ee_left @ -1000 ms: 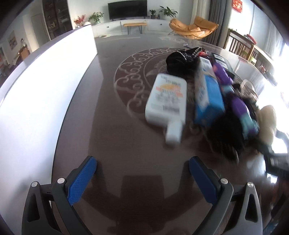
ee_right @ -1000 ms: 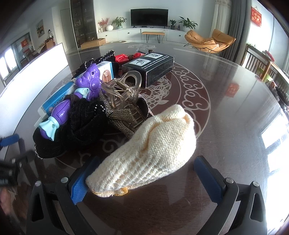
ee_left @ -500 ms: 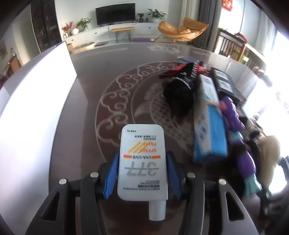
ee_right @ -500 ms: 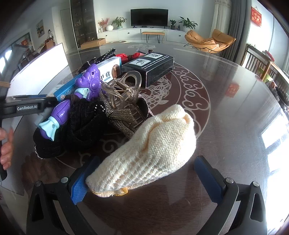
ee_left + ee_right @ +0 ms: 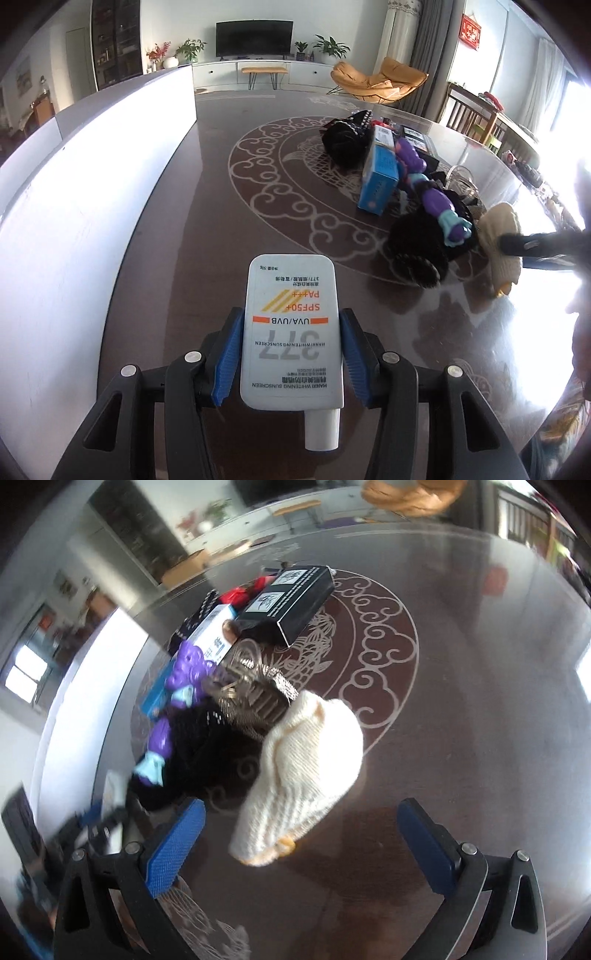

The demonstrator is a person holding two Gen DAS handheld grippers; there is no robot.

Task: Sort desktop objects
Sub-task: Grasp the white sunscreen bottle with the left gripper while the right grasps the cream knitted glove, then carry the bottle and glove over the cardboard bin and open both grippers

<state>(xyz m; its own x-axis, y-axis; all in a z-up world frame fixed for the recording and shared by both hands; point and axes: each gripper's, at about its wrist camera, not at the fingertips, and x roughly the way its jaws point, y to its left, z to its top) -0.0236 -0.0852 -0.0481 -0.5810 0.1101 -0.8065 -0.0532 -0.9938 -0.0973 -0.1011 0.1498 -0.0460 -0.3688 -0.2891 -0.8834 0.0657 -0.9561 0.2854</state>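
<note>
Blue-padded jaws of the left gripper [image 5: 291, 354] clamp the white sunscreen bottle [image 5: 291, 332] above the surface [image 5: 166, 236]; the right gripper [image 5: 299, 845] gapes wide, empty, before the cream knitted glove [image 5: 306, 771].

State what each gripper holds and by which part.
The left gripper clamps the white sunscreen tube across its flat body, near the cap end. The right gripper holds nothing; its jaws stand open.

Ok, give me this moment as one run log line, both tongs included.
left tongs: shut on white sunscreen tube | right tongs: open, over cream knitted glove | dark patterned table: pile unsorted
</note>
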